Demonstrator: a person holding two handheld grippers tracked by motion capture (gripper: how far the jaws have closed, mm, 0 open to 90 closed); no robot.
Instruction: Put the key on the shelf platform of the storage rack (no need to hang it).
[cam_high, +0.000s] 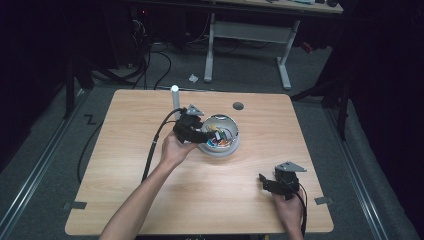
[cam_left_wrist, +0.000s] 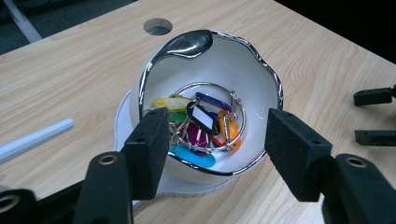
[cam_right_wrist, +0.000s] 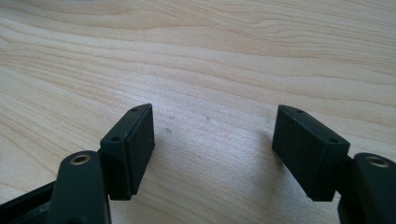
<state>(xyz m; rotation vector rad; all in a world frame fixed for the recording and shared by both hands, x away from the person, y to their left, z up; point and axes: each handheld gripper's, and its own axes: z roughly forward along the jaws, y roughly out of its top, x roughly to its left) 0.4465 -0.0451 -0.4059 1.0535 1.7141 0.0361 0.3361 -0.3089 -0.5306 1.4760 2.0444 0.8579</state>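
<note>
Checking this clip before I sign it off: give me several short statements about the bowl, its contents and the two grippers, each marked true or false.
1. The white bowl holds coloured key tags on a metal ring. True.
2. The left gripper is clamped on the tags. False: its jaws stand open on either side of the bowl's near rim, with nothing pressed between the pads.
3. The right gripper is open over bare table. True.
4. The bowl has tipped onto its side. False: it sits upright on a pale mat.
5. The right gripper is inside the bowl. False: it is apart, near the table's front right corner.
</note>
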